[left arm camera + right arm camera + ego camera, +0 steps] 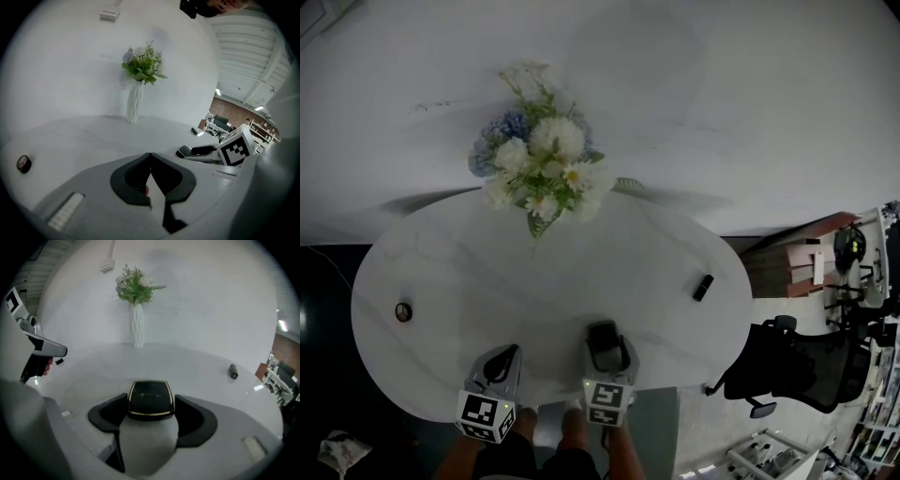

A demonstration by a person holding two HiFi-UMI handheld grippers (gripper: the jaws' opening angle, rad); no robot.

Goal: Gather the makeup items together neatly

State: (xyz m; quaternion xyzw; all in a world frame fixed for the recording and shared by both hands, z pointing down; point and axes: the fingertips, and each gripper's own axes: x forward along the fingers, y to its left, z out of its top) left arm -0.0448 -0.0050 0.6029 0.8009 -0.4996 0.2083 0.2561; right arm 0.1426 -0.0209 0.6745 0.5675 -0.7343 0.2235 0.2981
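left gripper (499,361) (150,161): at the near edge of the counter (581,272), left of middle. Its fingers (131,176) are pressed together with nothing between them.
right gripper (605,339) (151,404): just beside the left one, at the middle of the near edge. Its fingers (108,413) are clamped on the two sides of the black compact (602,336) (151,399).
compact, risk: the far part juts out past the pads. A quick swing could make it swivel or slip. It is right by the near edge, so a drop may go off the counter. Cannot tell if it is lifted or resting.
small round item (403,311) (23,163): at the left edge, well apart from the rest. Risk: a nudge from closed fingers could roll it over the edge, so the left fingers need to part first.
black tube (703,287) (233,371): toward the right edge, alone. Risk: it looks cylindrical and is likely to roll if pushed instead of gripped.
vase (134,103) (137,332) with flowers (539,173): at the far edge, tall and narrow. Risk: a reach across could tip it. The bare middle looks the safer gathering spot.
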